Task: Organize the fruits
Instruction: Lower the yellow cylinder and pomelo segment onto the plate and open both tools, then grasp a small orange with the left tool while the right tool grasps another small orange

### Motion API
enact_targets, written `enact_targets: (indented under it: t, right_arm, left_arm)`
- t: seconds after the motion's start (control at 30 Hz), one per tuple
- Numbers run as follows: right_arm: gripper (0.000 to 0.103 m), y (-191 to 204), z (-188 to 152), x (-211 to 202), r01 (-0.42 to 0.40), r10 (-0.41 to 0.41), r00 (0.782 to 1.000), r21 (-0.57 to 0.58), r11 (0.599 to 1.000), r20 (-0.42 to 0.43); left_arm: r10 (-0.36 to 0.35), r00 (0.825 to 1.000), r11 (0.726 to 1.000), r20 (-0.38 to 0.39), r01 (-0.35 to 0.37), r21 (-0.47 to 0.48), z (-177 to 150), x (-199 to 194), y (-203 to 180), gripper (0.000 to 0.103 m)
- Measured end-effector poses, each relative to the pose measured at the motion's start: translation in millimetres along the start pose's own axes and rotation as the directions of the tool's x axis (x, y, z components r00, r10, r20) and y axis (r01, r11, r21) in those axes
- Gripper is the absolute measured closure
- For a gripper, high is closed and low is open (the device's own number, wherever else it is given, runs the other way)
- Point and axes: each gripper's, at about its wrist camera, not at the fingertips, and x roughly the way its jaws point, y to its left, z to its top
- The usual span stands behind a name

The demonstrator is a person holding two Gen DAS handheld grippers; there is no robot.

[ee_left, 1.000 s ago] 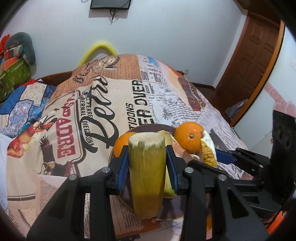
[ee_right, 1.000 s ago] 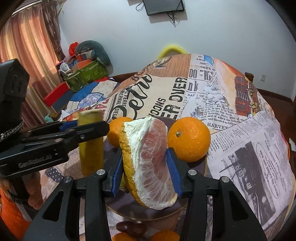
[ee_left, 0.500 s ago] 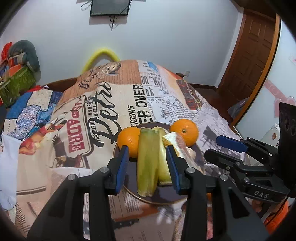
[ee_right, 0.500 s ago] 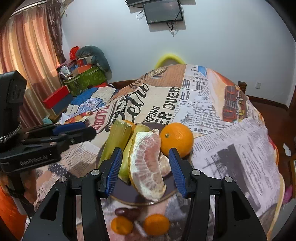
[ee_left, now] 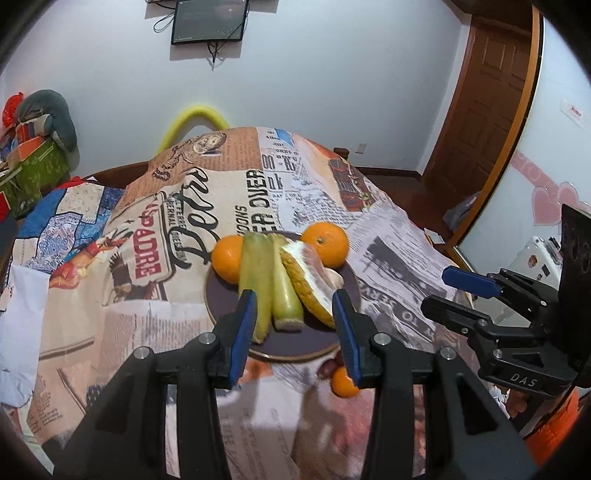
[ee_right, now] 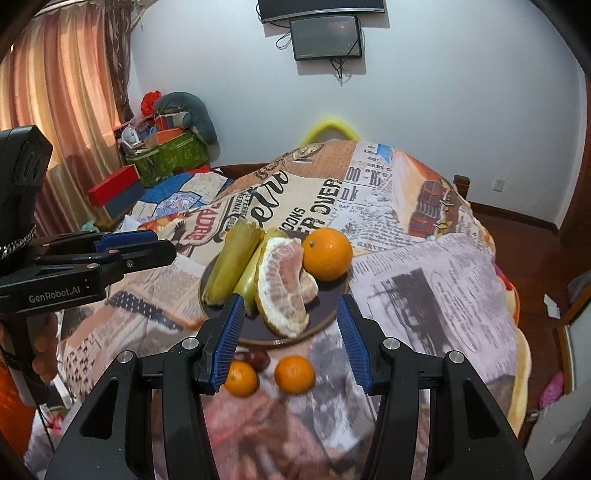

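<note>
White walls (ee_left: 332, 92) enclose the room in the left wrist view, where a dark screen (ee_left: 208, 20) hangs high and a brown wooden door (ee_left: 487, 110) stands at right. Below them, a surface draped in a newspaper-print cloth (ee_left: 236, 192) carries a dark round plate (ee_left: 295, 341). On the plate lie two oranges (ee_left: 227, 258), two greenish-yellow stalks (ee_left: 255, 280) side by side, and a peeled pomelo wedge (ee_left: 310, 284). The left gripper (ee_left: 293, 328) hovers above the plate's near rim, its blue-padded fingers (ee_left: 242, 332) having just been opening, with nothing between them. The right gripper (ee_left: 458, 291) juts in from the right edge, apart from the fruit. A small orange (ee_left: 343, 382) sits just off the plate, partly hidden behind the right-hand finger. A yellow arc (ee_left: 192, 118) rises behind the surface's far edge.

From the right wrist view, striped pink curtains (ee_right: 66, 110) line the left wall, beside a heap of boxes and cushions (ee_right: 166, 140). The right gripper (ee_right: 290, 341) hangs over the plate (ee_right: 325, 319), its fingers (ee_right: 351, 339) parted and empty after just opening. The pomelo wedge (ee_right: 284, 291) leans against the stalks (ee_right: 231, 266), one orange (ee_right: 327, 253) touching it. Two small oranges (ee_right: 293, 374) and a dark date-like fruit (ee_right: 256, 358) rest on the cloth (ee_right: 424, 277) just before the plate. The left gripper (ee_right: 162, 245) reaches in from the left, held by a hand (ee_right: 44, 343).
</note>
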Motion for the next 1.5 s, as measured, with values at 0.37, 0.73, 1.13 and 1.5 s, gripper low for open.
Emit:
enact_targets:
  t: [0.37,0.73,1.13,1.5]
  right_arm:
    - [0.054,-8,-37,-13,0.019,-0.018,0.999,0.021,1.000,-0.043]
    - [0.054,-18,-66,-6,0.018,-0.011,0.994,0.059,0.998,-0.108]
    - [0.054,-23,-71,6,0.002,0.009,0.991,0.082,0.997,-0.134]
    - [0.055,-12,-60,38,-0.037,0.048,0.986,0.065,0.997,-0.162]
  left_arm:
    - [-0.013,0.994,1.000,-0.107,0.013,0.002,-42,17,-25,0.055]
    - [-0.055,0.973,0.998,-0.226,0.055,-0.007,-69,66,-45,0.056]
    - [-0.057,0.967,0.998,-0.250,0.059,0.001,-79,86,-50,0.070]
    - [-0.051,0.983,0.998,-0.174,0.047,-0.032,-70,48,-16,0.070]
